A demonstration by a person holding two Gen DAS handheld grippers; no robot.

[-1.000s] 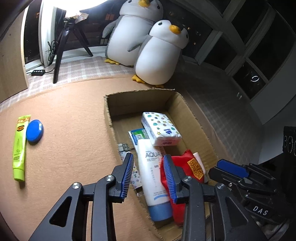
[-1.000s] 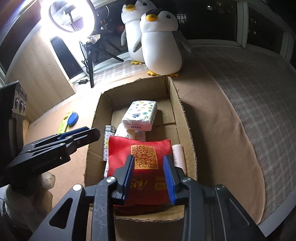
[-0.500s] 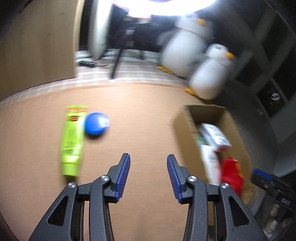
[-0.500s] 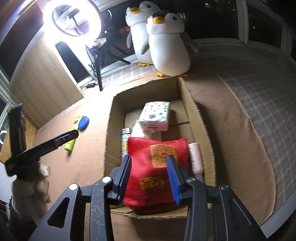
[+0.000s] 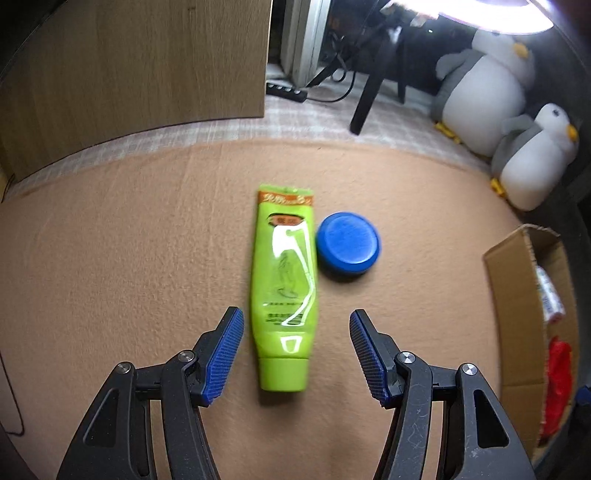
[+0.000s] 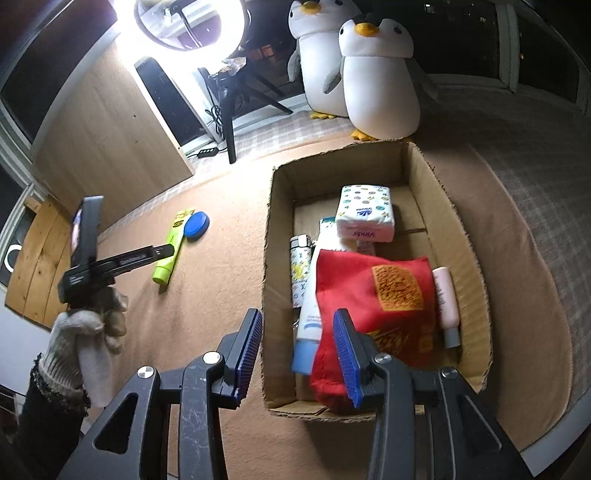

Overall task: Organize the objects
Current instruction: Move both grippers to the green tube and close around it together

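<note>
Left gripper (image 5: 295,350) over green tube (image 5: 283,288) on tan mat, jaws opening, astride cap end, not touching. Blue lid (image 5: 348,242) just right. Right gripper (image 6: 297,354) spread, empty, over cardboard box (image 6: 461,236) near edge.

2 plush penguins (image 6: 373,74) & ring light (image 6: 188,22) behind peach mat (image 5: 110,258).

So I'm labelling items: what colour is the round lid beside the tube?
Blue, a solid blue round lid, clearest in the left wrist view, beside the green tube.
</note>
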